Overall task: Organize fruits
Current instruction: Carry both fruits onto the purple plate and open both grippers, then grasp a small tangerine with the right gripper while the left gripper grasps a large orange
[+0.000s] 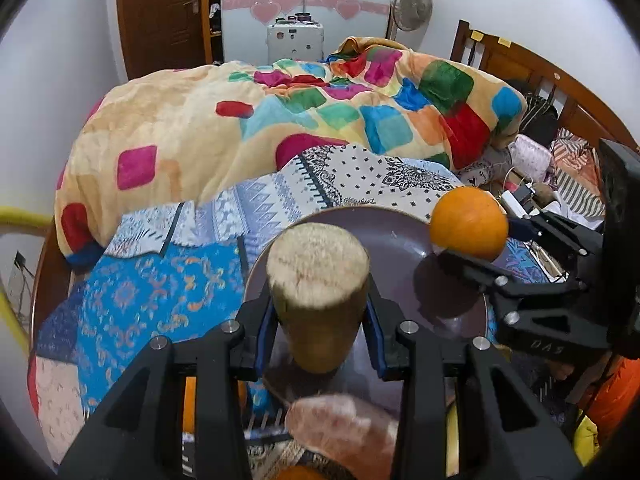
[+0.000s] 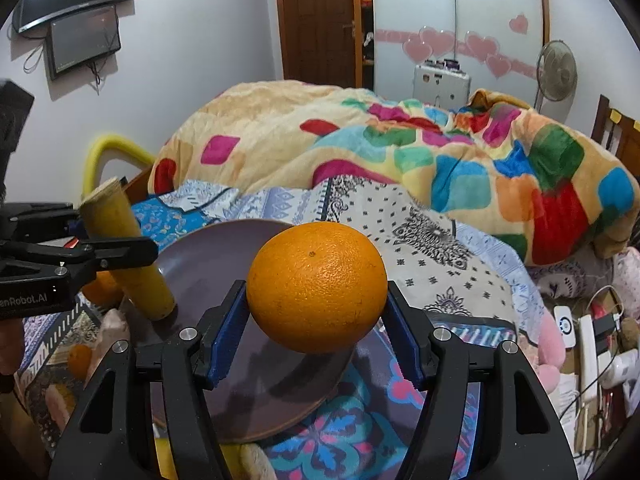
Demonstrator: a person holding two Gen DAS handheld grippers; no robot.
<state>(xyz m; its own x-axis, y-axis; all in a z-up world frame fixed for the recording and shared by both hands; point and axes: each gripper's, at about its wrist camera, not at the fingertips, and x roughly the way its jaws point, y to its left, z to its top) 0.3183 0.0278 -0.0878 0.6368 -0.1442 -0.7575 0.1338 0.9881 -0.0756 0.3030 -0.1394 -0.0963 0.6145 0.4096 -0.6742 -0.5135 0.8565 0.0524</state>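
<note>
White lettering "enRobot.AI" on the left claw [image 2: 120, 254] body, cut off at the frame edge

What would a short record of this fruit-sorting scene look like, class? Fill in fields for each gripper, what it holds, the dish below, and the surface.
left gripper: shut on the cut yellow-brown cylindrical piece, held tilted above the plate
right gripper: shut on the orange, held above the plate
plate: purple, round, nothing lying in the part that shows
surface: bed with patterned sheet
background: colourful blanket heaped behind the plate
other fruit: more orange fruit lies off the plate, partly hidden
</note>
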